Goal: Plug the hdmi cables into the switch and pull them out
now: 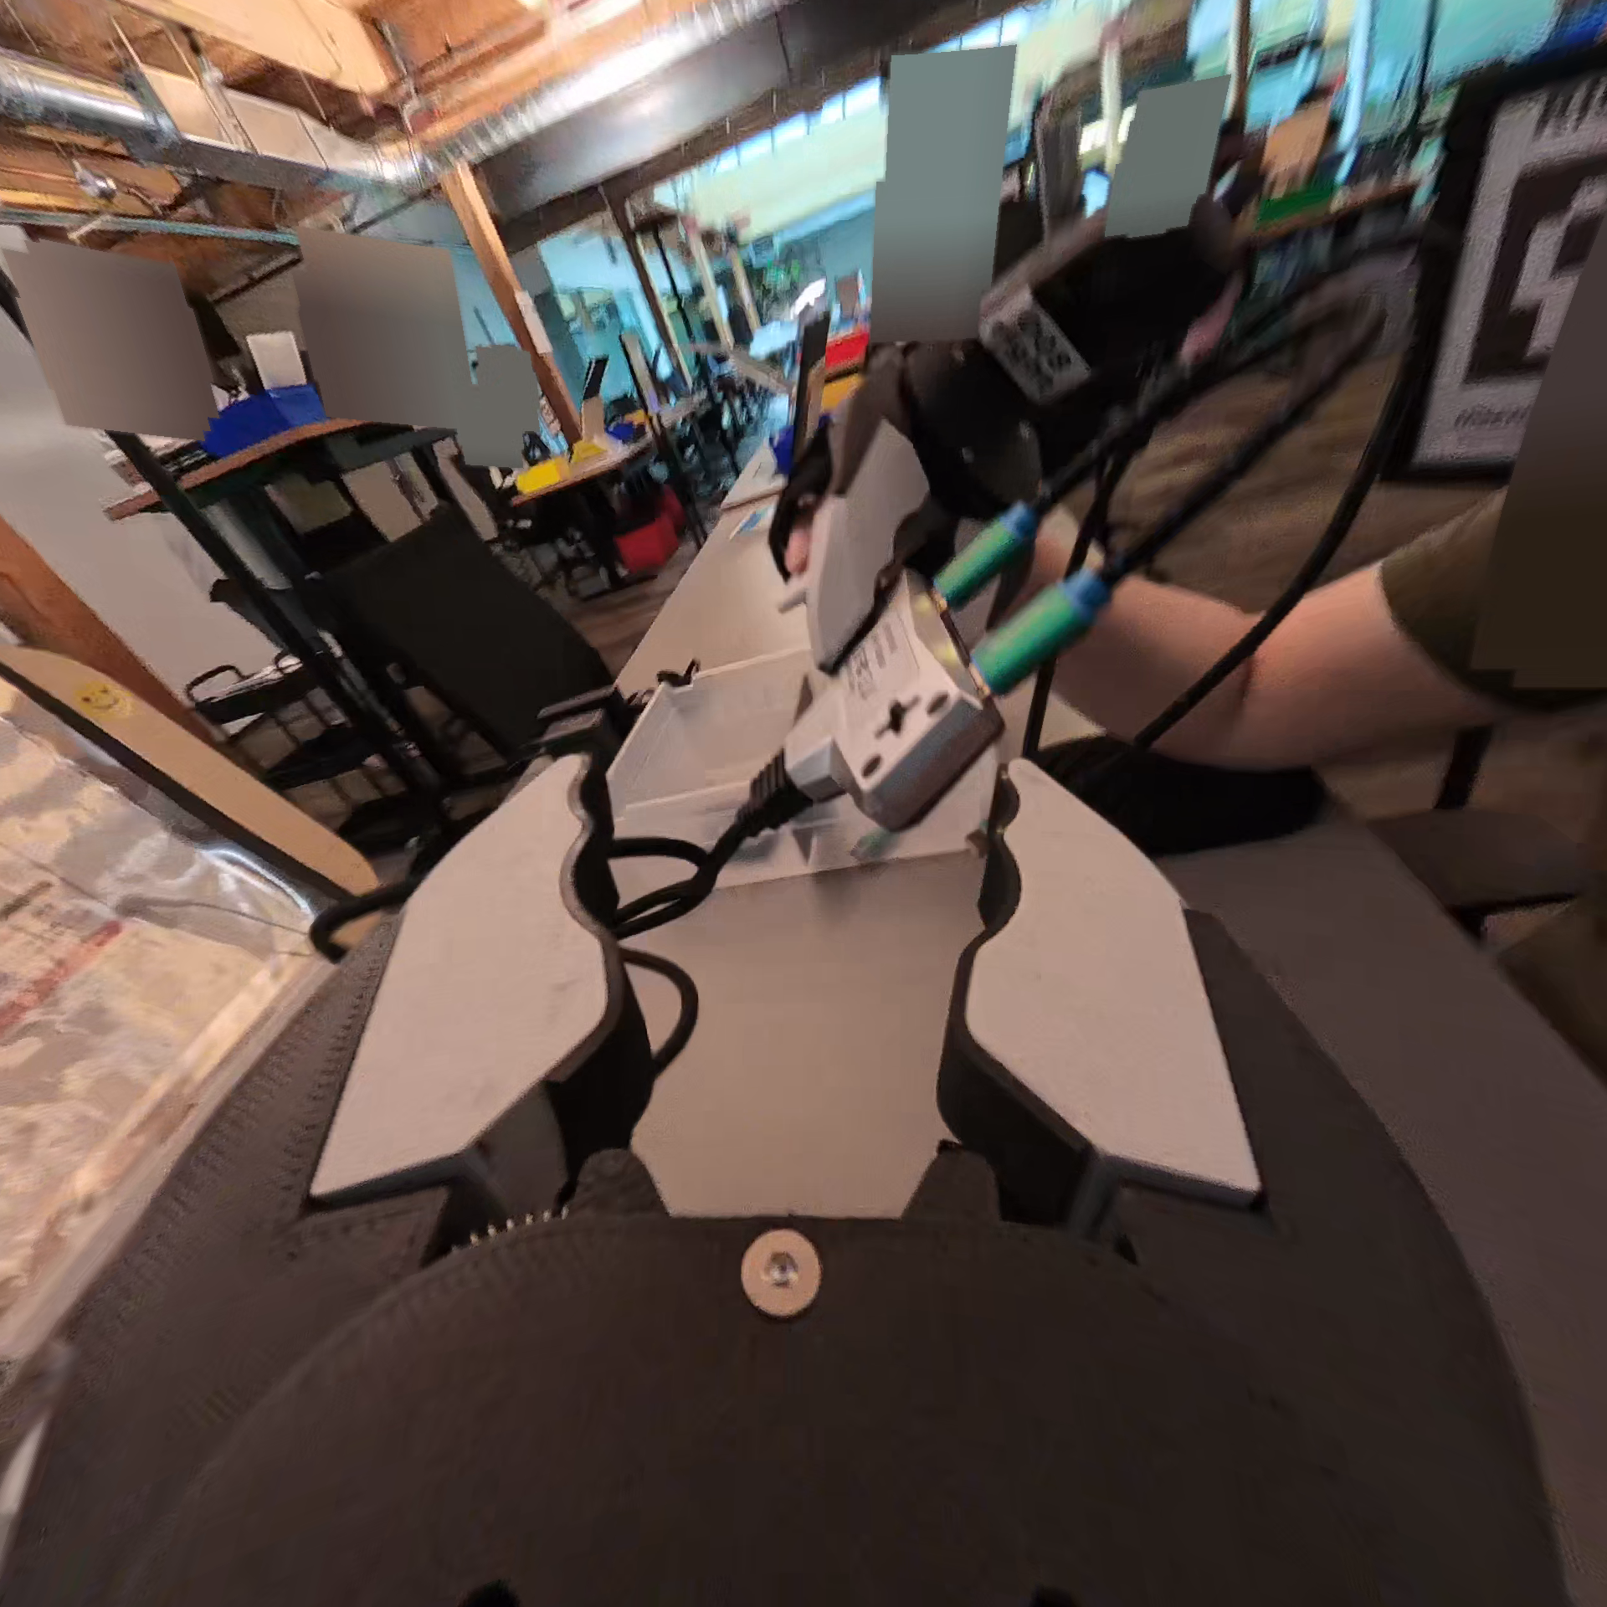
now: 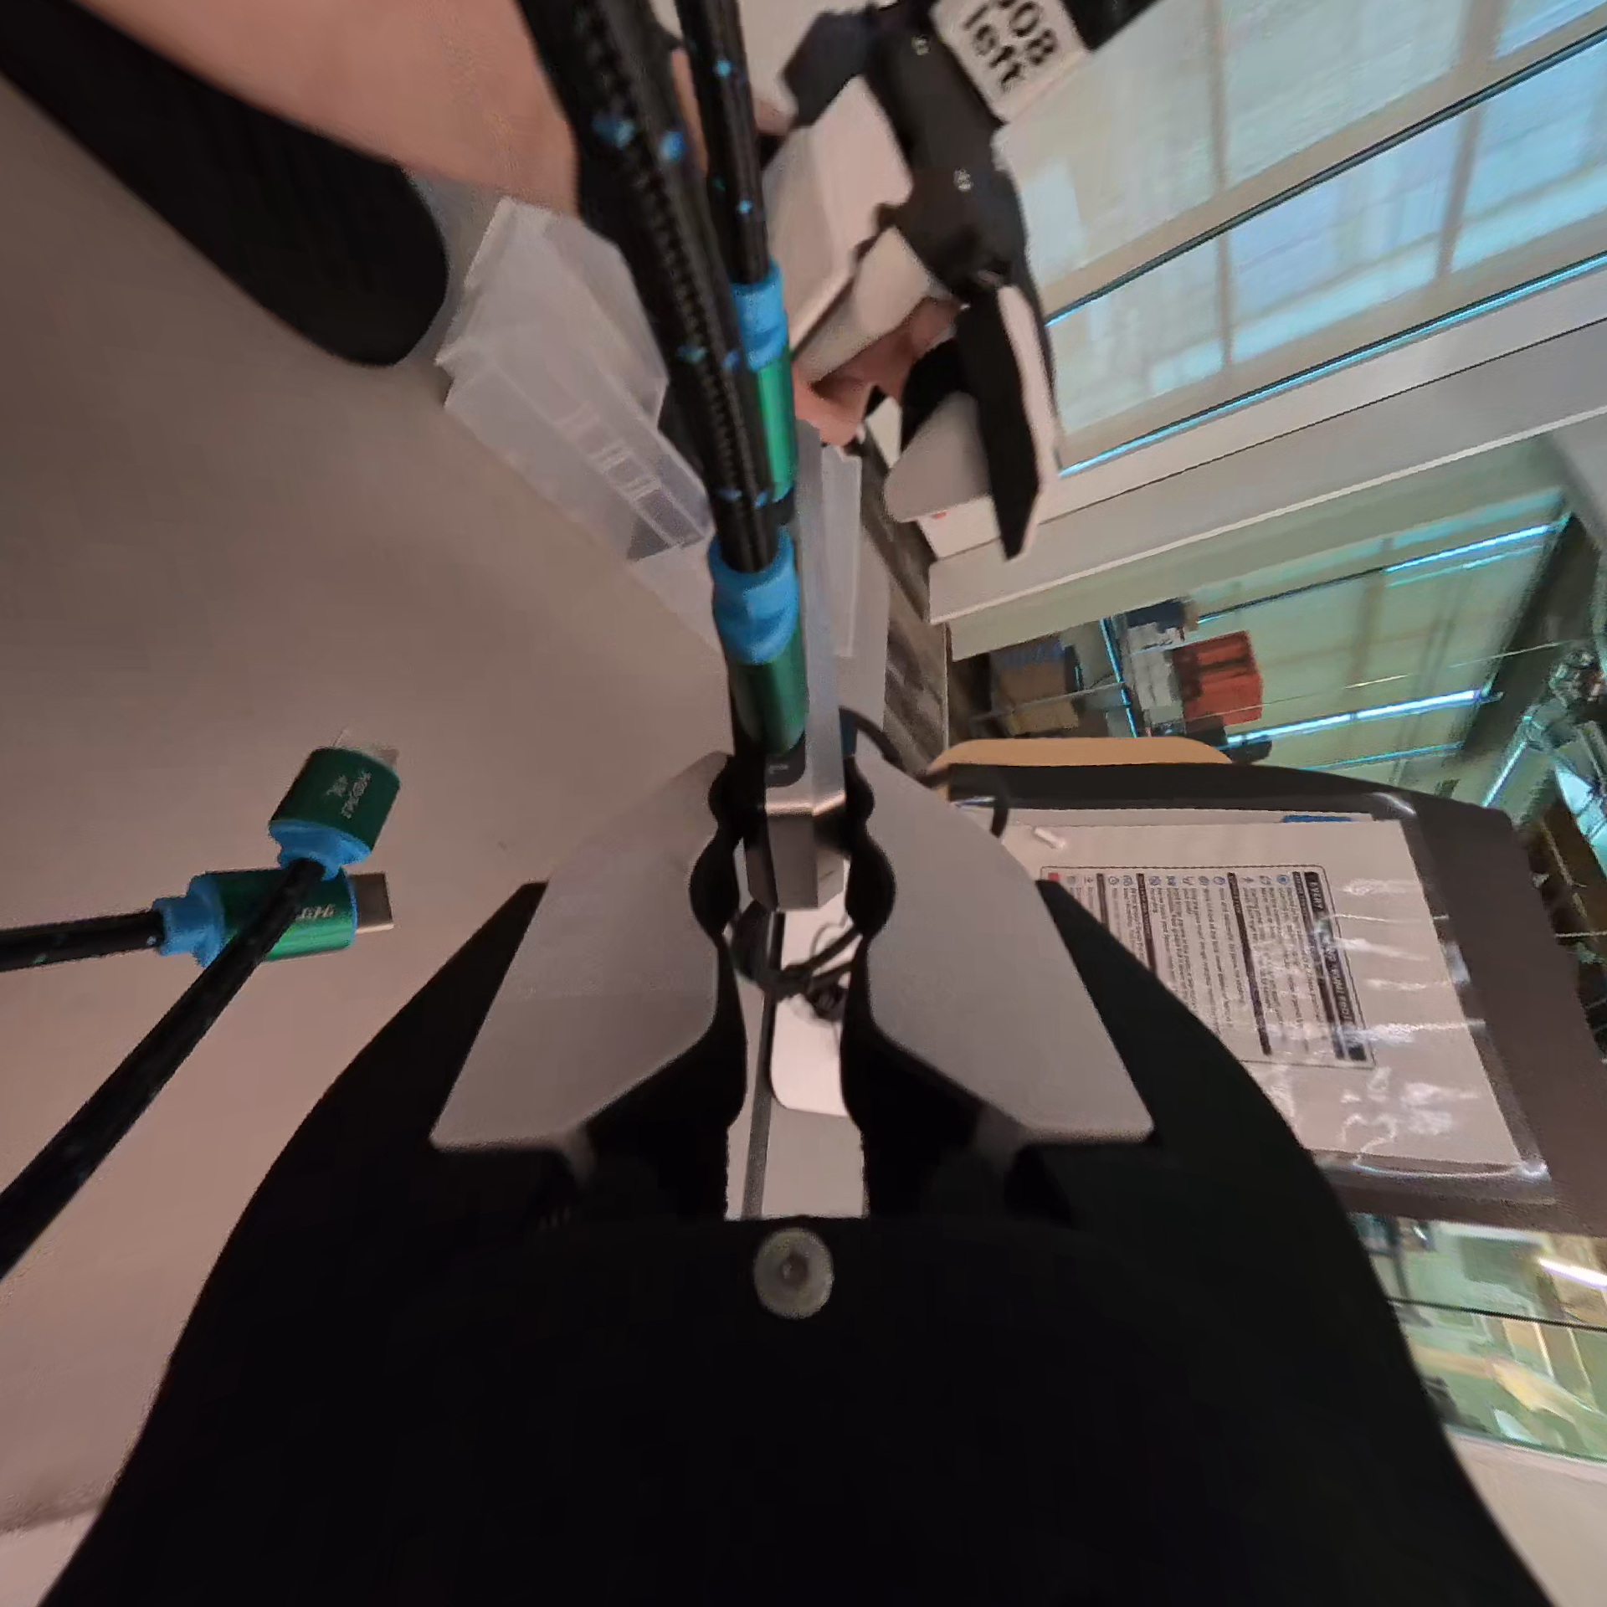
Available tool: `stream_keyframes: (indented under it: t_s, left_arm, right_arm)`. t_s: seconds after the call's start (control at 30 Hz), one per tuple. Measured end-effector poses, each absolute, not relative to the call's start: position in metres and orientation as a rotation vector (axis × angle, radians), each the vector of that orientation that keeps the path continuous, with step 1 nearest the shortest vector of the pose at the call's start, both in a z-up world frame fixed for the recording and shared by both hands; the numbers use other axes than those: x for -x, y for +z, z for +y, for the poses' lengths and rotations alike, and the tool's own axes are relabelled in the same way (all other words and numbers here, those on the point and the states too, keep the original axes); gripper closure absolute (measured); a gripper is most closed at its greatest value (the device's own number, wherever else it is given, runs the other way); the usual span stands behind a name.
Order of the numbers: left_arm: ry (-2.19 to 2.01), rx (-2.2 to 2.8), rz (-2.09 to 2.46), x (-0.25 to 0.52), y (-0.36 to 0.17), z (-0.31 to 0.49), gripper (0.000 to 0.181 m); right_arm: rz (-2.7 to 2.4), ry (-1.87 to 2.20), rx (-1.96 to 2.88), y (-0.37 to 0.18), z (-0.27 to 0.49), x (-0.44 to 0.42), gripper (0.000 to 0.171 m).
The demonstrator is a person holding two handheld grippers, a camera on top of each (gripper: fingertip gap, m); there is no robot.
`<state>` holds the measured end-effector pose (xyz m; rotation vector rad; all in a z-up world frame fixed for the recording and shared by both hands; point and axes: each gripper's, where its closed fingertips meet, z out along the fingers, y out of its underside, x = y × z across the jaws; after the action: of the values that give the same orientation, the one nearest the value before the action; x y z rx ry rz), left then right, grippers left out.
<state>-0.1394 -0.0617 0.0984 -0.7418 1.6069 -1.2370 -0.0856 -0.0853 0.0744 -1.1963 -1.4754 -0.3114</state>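
Observation:
In the right wrist view my right gripper (image 2: 787,783) is shut on the edge of the silver HDMI switch (image 2: 809,835) and holds it above the table. Two green HDMI plugs (image 2: 765,687) sit in the switch, one behind the other. Two more green plugs (image 2: 335,804) lie loose on the table to the left. In the left wrist view my left gripper (image 1: 791,783) is open and empty, just short of the switch (image 1: 913,730). There the right gripper (image 1: 861,530) clamps the switch from above, and a black power cable (image 1: 765,796) hangs from its near end.
A clear plastic box (image 1: 696,748) stands on the white table (image 1: 783,1026) behind the switch. A laminated sheet (image 2: 1235,974) lies on a dark mat. A person's forearm (image 1: 1261,670) reaches in from the right. Shelves and workbenches fill the background.

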Motion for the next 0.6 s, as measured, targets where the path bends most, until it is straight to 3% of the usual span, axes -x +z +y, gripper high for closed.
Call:
stream_keyframes:
  t_s: [0.2, 0.4, 0.6]
  left_arm:
    - [-0.778, 0.633, 1.658, 0.105, 0.079, -0.082, 0.126]
    - [-0.66, 0.578, 1.694, 0.087, 0.055, -0.089, 0.156]
    - [-0.574, 0.563, 1.691, 0.079, 0.048, -0.081, 0.157]
  right_arm:
    - [-1.449, -0.213, 1.181, 0.074, -0.084, 0.084, 0.15]
    - [-1.487, -0.146, 1.143, 0.064, -0.082, 0.091, 0.15]
    - [-1.442, -0.057, 1.157, 0.054, -0.073, 0.084, 0.149]
